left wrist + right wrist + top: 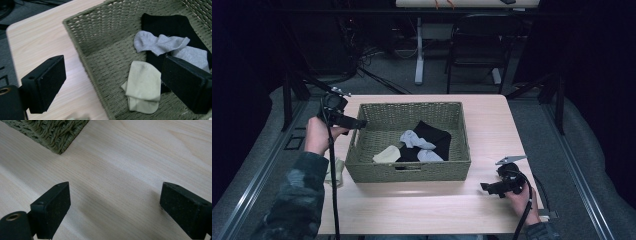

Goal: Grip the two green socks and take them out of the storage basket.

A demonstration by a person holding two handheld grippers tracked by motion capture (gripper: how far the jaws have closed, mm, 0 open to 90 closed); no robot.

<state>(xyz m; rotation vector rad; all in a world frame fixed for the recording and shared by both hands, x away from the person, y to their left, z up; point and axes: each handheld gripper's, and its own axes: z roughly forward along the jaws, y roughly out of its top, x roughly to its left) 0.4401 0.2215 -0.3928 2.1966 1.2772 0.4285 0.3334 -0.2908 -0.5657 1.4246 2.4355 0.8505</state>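
left tongs (pixel 112 87): open, over basket (pixel 362 150) edge
right tongs (pixel 117 212): open, empty, low over bench (pixel 120 157)
cream sock (pixel 143 88): likely soft, light; pinch mid-fold

The person wears a camouflage-patterned jacket, its mottled grey-green left sleeve (pixel 294 200) reaching to the wrist. The left gripper (pixel 360 123) is black, with a black cable (pixel 333 195) trailing down from it. The right gripper (pixel 485 187) is black too, topped by a grey three-cornered plate (pixel 510 160). Its jaws are blocky rectangular pads (faintly speckled up close), with a brass-coloured screw hole (pixel 12 216) at the base.
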